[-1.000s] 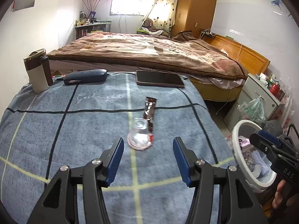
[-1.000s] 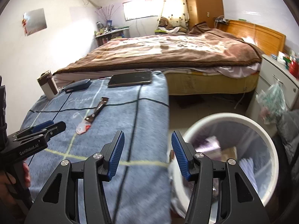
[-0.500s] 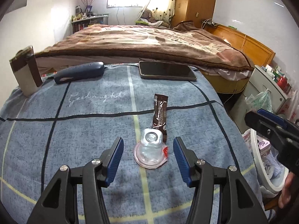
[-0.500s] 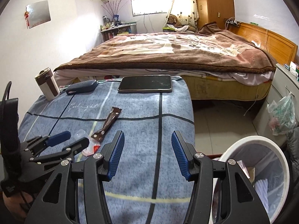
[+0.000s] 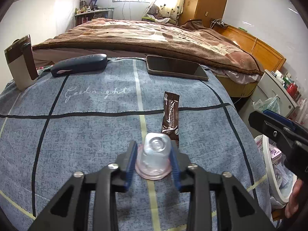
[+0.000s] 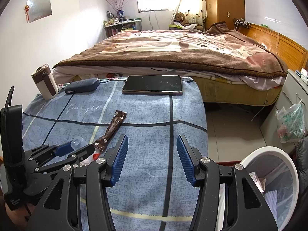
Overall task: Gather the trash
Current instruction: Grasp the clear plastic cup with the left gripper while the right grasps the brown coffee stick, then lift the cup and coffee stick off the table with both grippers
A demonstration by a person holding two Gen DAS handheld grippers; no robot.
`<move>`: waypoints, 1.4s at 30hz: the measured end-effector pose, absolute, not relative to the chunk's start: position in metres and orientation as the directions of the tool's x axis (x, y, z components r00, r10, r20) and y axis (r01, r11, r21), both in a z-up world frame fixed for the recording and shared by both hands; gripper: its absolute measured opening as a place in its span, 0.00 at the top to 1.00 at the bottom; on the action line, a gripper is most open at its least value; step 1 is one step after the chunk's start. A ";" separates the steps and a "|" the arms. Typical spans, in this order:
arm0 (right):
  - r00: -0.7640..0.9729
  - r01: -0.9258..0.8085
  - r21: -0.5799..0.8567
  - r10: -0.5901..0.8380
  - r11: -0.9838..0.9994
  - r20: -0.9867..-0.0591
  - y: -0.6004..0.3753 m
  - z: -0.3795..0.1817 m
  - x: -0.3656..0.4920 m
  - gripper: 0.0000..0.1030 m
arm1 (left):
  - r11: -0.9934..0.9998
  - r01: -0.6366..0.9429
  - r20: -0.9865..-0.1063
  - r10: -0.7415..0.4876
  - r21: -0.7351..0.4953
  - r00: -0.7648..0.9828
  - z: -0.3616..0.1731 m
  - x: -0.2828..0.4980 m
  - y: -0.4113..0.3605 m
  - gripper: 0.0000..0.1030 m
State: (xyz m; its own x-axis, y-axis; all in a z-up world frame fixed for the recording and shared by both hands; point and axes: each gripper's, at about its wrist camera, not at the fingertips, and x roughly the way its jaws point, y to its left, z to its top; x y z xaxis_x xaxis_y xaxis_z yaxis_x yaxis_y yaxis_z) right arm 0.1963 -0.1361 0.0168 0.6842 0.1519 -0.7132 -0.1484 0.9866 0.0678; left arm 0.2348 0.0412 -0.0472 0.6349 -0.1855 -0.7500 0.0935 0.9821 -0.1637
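Observation:
A clear plastic jelly cup [image 5: 154, 157] stands upside down on the blue plaid cloth [image 5: 86, 127]. My left gripper [image 5: 153, 155] is shut on it, blue pads against both sides. It also shows in the right wrist view [image 6: 78, 141] between the left gripper's fingers [image 6: 63, 148]. A brown coffee sachet [image 5: 171, 115] lies just beyond the cup, also in the right wrist view [image 6: 112, 128]. My right gripper [image 6: 152, 154] is open and empty above the cloth's right part. A white trash bin [image 6: 279, 182] stands on the floor to the right.
A phone [image 5: 176, 70], a dark glasses case [image 5: 79, 64] and a brown-and-white tumbler [image 5: 20, 65] sit along the far edge of the cloth. A bed [image 6: 173, 52] lies behind. A nightstand [image 5: 279, 88] and a plastic bag [image 6: 290, 123] are at the right.
My left gripper moved forward around the jelly cup and closed on it. My right gripper swung left from over the bin to over the cloth, still open.

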 end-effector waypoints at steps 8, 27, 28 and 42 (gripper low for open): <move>0.671 -0.156 0.054 0.146 0.986 -0.727 -0.121 0.013 0.204 0.47 | 0.981 0.070 -0.736 -0.182 -0.180 0.653 -0.042 0.228 0.059 0.71; 0.580 -0.190 0.129 0.217 0.973 -0.785 -0.070 -0.018 0.242 0.47 | 0.993 -0.004 -0.697 -0.079 -0.117 0.712 -0.025 0.202 0.121 0.71; 0.577 -0.194 0.126 0.217 0.973 -0.788 -0.066 -0.020 0.245 0.47 | 0.993 -0.008 -0.697 -0.077 -0.118 0.713 -0.025 0.202 0.123 0.71; 0.573 -0.173 0.042 0.135 0.984 -0.808 -0.048 -0.034 0.255 0.57 | 0.991 -0.014 -0.695 -0.085 -0.136 0.714 -0.029 0.201 0.133 0.71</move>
State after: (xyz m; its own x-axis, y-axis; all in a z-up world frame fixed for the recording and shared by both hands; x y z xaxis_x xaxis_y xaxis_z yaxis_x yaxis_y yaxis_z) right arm 0.2549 -0.0475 -0.0341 0.5732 0.1348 -0.8082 -0.1726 0.9841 0.0418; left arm 0.2014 0.1326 -0.0288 0.7143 -0.0851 -0.6947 -0.0145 0.9906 -0.1362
